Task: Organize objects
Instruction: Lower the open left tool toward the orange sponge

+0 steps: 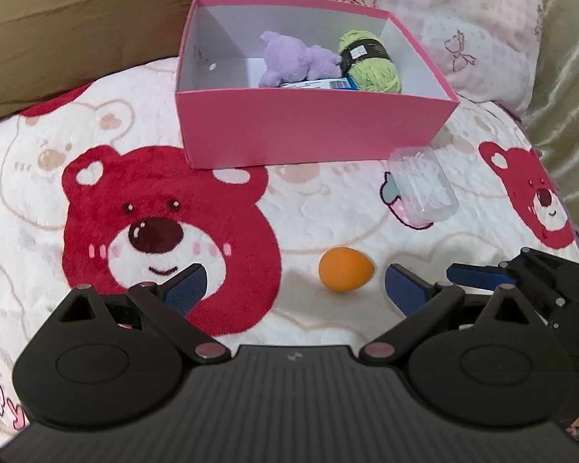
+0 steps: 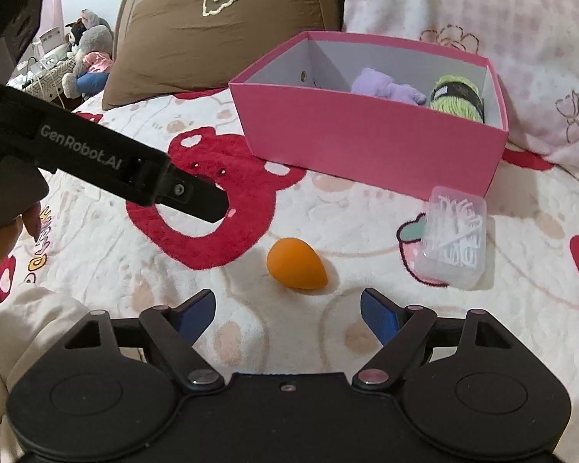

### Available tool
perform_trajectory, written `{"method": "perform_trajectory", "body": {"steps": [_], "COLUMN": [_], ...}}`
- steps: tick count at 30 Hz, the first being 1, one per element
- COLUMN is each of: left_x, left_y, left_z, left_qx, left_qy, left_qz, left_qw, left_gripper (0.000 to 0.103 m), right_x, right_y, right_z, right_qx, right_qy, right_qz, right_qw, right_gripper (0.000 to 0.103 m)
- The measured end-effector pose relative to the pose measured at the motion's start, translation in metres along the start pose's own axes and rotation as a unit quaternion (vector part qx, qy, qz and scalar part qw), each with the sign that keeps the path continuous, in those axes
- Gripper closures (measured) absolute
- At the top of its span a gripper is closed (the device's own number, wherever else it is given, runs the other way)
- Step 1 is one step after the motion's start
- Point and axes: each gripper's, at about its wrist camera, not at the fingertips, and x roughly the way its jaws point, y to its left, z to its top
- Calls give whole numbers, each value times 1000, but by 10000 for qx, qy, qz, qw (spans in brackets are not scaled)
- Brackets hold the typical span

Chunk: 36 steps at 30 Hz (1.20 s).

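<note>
A bed covered with a cream blanket (image 1: 328,212) printed with red bear faces carries everything here. Toward the head of the bed stands an open pink box (image 1: 312,127), white inside, backed by a brown pillow (image 1: 77,19) and a pale pink pillow (image 1: 444,11). Inside the box lie a purple plush toy (image 1: 293,59) and, touching it on the right, a ball of green yarn (image 1: 370,63) with a black label. A blue and white packet (image 1: 316,84) shows under them against the box's near wall.

On the blanket just beside the box's near right corner lies a small clear plastic case (image 1: 424,181) holding white picks. Nearer the foot of the bed, apart from the case, an orange egg-shaped sponge (image 1: 345,270) rests on its side.

The left tongs (image 1: 293,285) hang low over the blanket with their blue pads spread wide and nothing between them; the sponge sits just ahead of the gap, toward the right pad. The right tongs (image 2: 287,305) are likewise released, pads wide apart and gripping nothing, with the sponge (image 2: 297,268) just beyond their tips and untouched. In the right wrist view the left tongs' black arm crosses the upper left, and a cream sleeve (image 2: 31,320) shows at the lower left edge.
</note>
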Motion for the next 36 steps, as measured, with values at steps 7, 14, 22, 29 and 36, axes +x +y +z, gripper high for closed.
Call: {"method": "perform_trajectory", "body": {"steps": [7,14,22,29,36], "left_x": [14,29,51,64,75], "left_y": [-3,0,-11,-13,-19], "left_z": [-3,-12,-28,-31,-31], "left_qx": [40,-116,19,-59,148], "left_qy": [-20,-218,-294,-613,-311], "left_qz": [-203,-606,-368,-204,-274], "left_qw": [9998,9979,9989,9979,9990], "left_gripper": [5,6,14,27,45], "right_x": [-2,5,32,56,72], "right_y": [2,-2,-8,-6,-15], "right_z": [-3,-4,-2,-11,-12], "right_qx": [-98,-38,133,49,338], "right_qy": [-257,-474,-368,-293,-224], "right_qz": [141,320,178,100,64], "right_qw": [9995,9984,9991,9995,9992], "right_gripper": [24,24,23,25,33]}}
